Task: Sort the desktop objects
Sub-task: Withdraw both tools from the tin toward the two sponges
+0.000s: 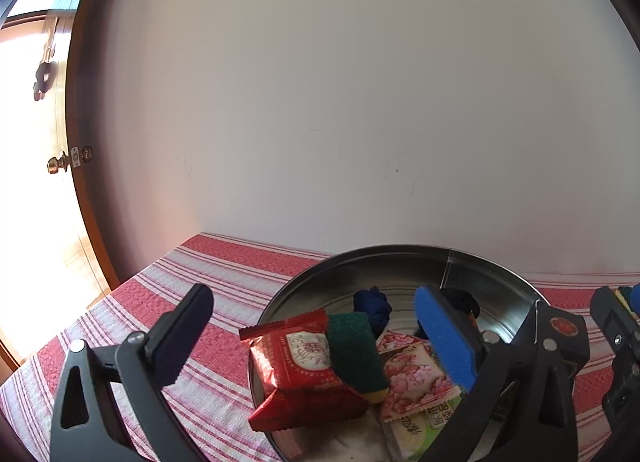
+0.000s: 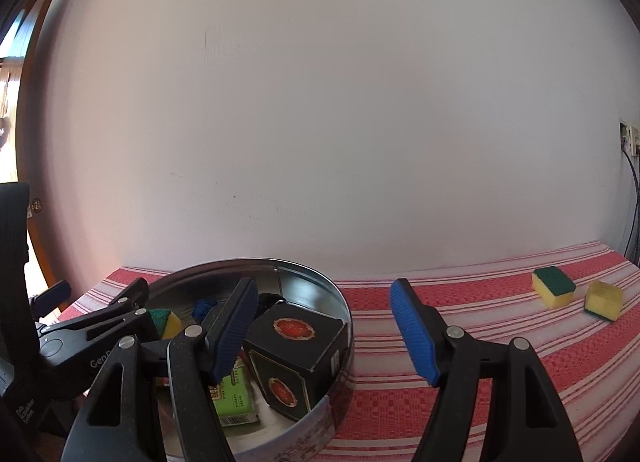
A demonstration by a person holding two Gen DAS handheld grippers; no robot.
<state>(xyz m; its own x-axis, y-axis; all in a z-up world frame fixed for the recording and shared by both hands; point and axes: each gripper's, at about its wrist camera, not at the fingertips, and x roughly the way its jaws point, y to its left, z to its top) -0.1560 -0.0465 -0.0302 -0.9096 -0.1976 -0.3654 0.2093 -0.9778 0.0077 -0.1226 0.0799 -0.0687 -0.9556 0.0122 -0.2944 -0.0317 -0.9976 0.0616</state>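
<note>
Both grippers' fingers spread, empty, over the round tin [image 2: 320, 294]

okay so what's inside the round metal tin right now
The round metal tin holds a red snack packet with a green-topped sponge lying on it, a pink floral packet, a black box, a green packet and dark blue cloth. Anything beneath them is covered.

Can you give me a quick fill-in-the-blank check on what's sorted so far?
1. The black box sits inside the round metal ____.
2. ____ sponges remain on the striped cloth, right of the tin.
3. In the tin, a green-topped sponge lies on the ____ snack packet.

Missing: tin; two; red
</note>
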